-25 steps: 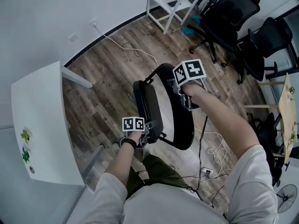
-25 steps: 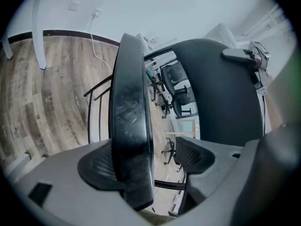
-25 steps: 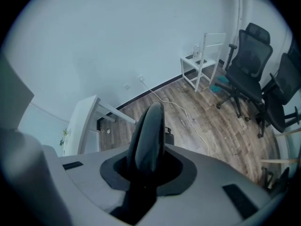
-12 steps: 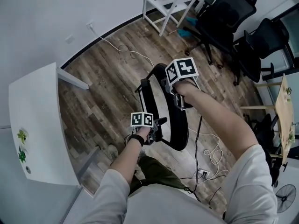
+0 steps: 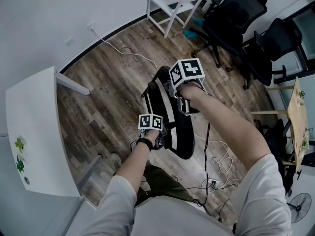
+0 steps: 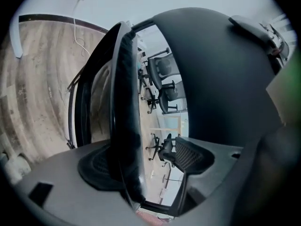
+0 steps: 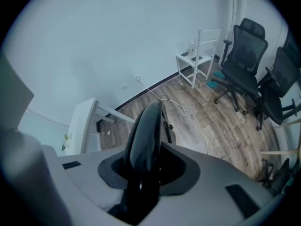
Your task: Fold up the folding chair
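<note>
Person stands over a black folding chair on a wooden floor, with a handheld gripper at each end of it. The chair is upright and almost flat, its padded seat swung close to the backrest, with only a thin strip of light between the two. The left gripper reaches in at the seat's near edge. Its jaws are spread wide and closing, and the seat's rim stands between them against one pad while the other pad stays clear of it. The right gripper points steeply down onto the top of the backrest, pinching the glossy black rim between its pads as its jaws are opening. A white table stands to the left, a little apart from the chair. Black office chairs and a small white rack sit by the far wall, and a white cable trails across the boards
</note>
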Available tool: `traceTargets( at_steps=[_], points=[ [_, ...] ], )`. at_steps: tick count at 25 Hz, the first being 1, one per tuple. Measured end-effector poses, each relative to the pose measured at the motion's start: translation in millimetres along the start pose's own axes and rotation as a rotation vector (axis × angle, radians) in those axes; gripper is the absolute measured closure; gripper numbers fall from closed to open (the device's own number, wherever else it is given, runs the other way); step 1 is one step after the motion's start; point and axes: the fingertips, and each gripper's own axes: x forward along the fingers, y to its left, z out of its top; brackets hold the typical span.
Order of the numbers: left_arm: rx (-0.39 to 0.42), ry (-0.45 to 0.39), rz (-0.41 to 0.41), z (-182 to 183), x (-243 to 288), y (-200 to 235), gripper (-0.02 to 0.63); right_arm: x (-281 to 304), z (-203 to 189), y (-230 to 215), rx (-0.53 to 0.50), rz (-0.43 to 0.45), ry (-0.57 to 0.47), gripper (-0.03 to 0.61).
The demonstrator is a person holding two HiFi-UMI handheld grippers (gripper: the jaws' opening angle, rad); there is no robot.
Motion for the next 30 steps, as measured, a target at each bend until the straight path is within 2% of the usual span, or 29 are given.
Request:
traceTargets(
  at_steps=[6,8,10,13,15,18,21,24,26,30],
  points=[
    [-0.007,0.02,-0.124,5.1,1.6,-5.3,0.251,-2.7,2.9,-10.8,0.008,0.012,-0.004,0.449],
    [-0.011,-0.004,-0.152,5.3,-11.0,-5.6,0.245,-1.7,1.6,-11.5,0.012,0.015,-0.001,0.449],
    [-0.014,-0.045,-0.141,4.7,-37.9,-6.9,0.236,-1.6,0.1,-9.8,0.011,0.016,0.007,0.45],
    [0.012,-0.141,-0.087,3.6,-90.4,-30.2,0.231,-3.2,1.0,-8.0,0.002,0.008,0.014,0.451],
    [0.061,-0.2,-0.074,-1.4,-119.2,-70.9,0.229,-2.9,1.7,-6.5,0.0,0.004,0.016,0.451],
    [0.198,-0.214,-0.03,-23.2,-134.2,-140.5,0.215,-0.7,0.0,-3.3,0.004,-0.002,0.026,0.451],
    [0.341,-0.228,0.083,-34.4,-131.2,-176.0,0.212,2.3,-4.9,2.5,0.016,-0.013,0.047,0.451],
    [0.427,-0.234,0.166,-36.9,-125.5,-186.9,0.212,6.3,-6.7,16.2,0.011,-0.025,0.055,0.451],
    [0.444,-0.217,0.211,-39.4,-121.0,-185.4,0.212,10.1,-5.6,28.8,0.003,-0.028,0.049,0.448],
    [0.452,-0.196,0.354,-41.5,-119.7,-158.3,0.218,22.3,-6.8,58.7,-0.025,-0.034,0.049,0.437]
  ],
)
